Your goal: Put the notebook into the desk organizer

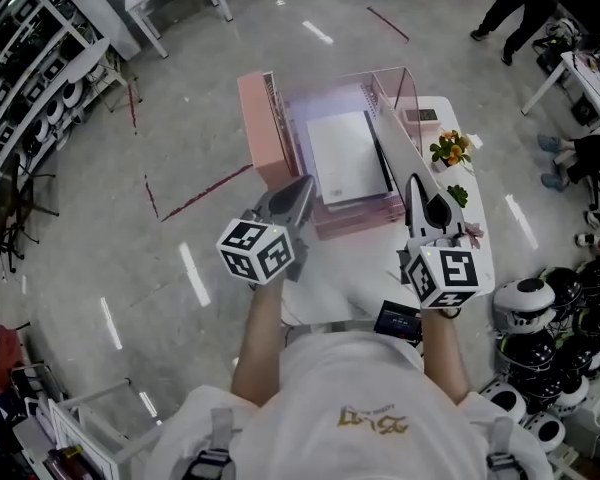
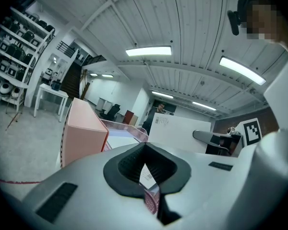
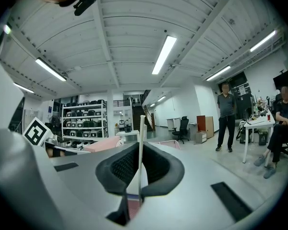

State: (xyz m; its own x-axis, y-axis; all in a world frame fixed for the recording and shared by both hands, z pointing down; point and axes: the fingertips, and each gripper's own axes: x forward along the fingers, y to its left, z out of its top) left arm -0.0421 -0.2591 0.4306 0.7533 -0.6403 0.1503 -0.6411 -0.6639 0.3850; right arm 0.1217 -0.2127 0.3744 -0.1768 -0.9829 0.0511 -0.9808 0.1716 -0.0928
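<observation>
Our right fingers [image 3: 164, 169] were clenched on the notebook [image 3: 141, 143] - held on edge over the organizer [image 1: 260, 128], not yet in. Our left fingers [image 2: 129, 166] were closed, empty. We judged insertion underway - next it wants lowering into a slot, then letting go.

white notebook [image 1: 400, 150] upright on edge, at right side of pink, clear-walled desk organizer [image 1: 263, 133]

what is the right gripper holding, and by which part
The right gripper is shut on the notebook, pinching its thin near edge.
</observation>
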